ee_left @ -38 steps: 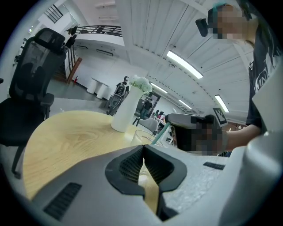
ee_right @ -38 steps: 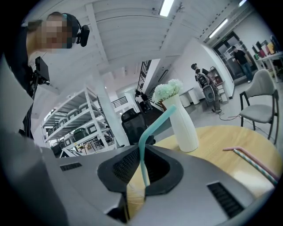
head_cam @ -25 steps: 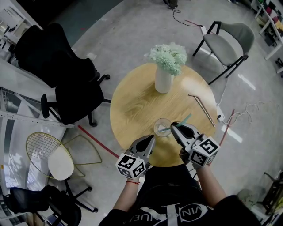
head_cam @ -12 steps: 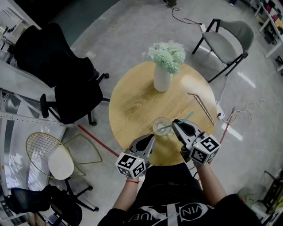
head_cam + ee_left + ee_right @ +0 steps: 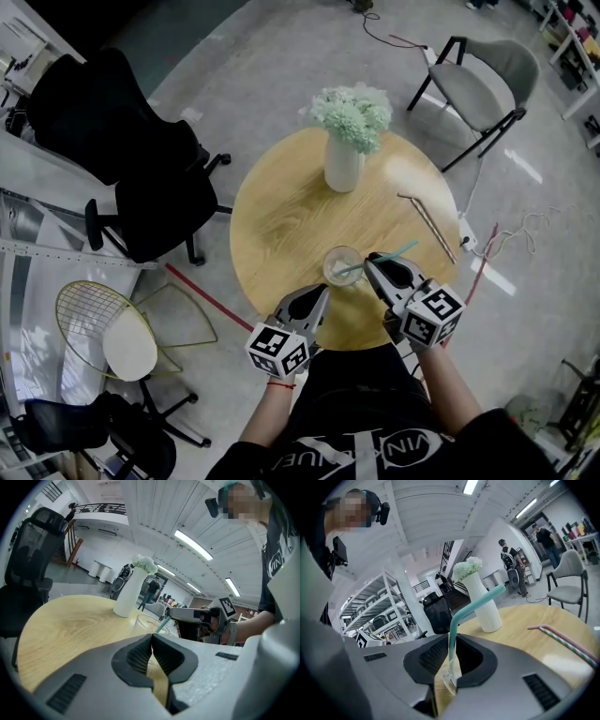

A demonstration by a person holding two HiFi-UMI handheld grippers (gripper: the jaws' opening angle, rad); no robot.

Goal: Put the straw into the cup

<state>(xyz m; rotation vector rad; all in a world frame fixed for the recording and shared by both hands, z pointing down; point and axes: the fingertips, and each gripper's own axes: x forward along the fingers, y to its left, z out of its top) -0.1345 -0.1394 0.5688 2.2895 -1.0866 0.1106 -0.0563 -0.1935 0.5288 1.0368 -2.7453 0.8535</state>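
A clear cup (image 5: 342, 265) stands on the round wooden table (image 5: 281, 225) near its front edge. My right gripper (image 5: 372, 264) is shut on a teal bent straw (image 5: 392, 254) just right of the cup. The straw's low end reaches over the rim into the cup's mouth, and its long end points up and right. In the right gripper view the straw (image 5: 474, 603) rises from between the shut jaws (image 5: 449, 644). My left gripper (image 5: 322, 293) is shut on nothing, just in front of the cup. The left gripper view shows the cup (image 5: 144, 622) beyond its jaws (image 5: 152, 641).
A white vase (image 5: 343, 167) with pale flowers stands at the table's far side. Two spare straws (image 5: 429, 223) lie at the right edge. A black office chair (image 5: 141, 178) stands to the left, a grey chair (image 5: 487, 89) at the back right, and a wire chair (image 5: 112, 333) at the front left.
The right gripper with the straw has edged slightly right, and the straw's free end sits a little further out. The left gripper has stayed in place.
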